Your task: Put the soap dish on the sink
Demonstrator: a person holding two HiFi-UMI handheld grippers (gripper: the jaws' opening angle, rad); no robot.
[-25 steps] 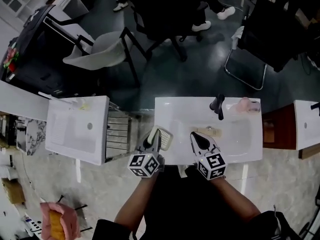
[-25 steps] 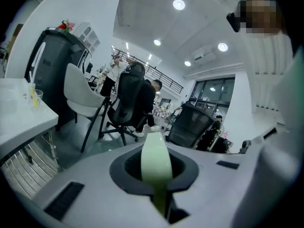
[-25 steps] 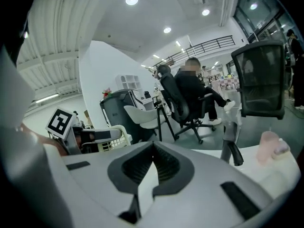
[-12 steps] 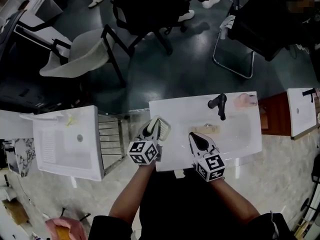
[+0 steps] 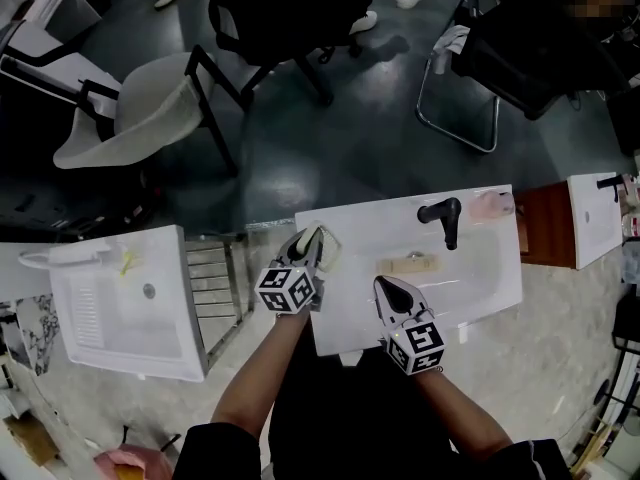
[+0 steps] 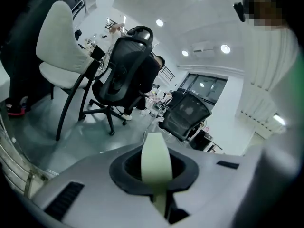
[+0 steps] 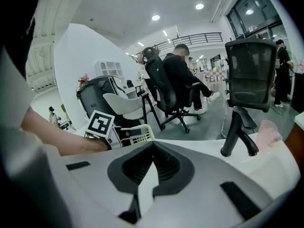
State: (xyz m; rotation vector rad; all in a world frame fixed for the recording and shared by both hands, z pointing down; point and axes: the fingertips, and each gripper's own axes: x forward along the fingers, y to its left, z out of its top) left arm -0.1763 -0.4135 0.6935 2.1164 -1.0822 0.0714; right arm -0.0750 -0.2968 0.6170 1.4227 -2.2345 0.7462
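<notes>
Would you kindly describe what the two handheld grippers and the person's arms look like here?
The left gripper and right gripper each have a light grey-white shell tapering to black-lined jaws, with small black slots on top. Behind each sits a white cube printed with black square markers. No cables show. The person wears a dark top with short sleeves; the forearms are bare.

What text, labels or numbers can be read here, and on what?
No readable text anywhere.
Left gripper's cube and right gripper's cube: black-and-white square markers only, no letters or digits.
Soap dish and sink: no print visible.
</notes>
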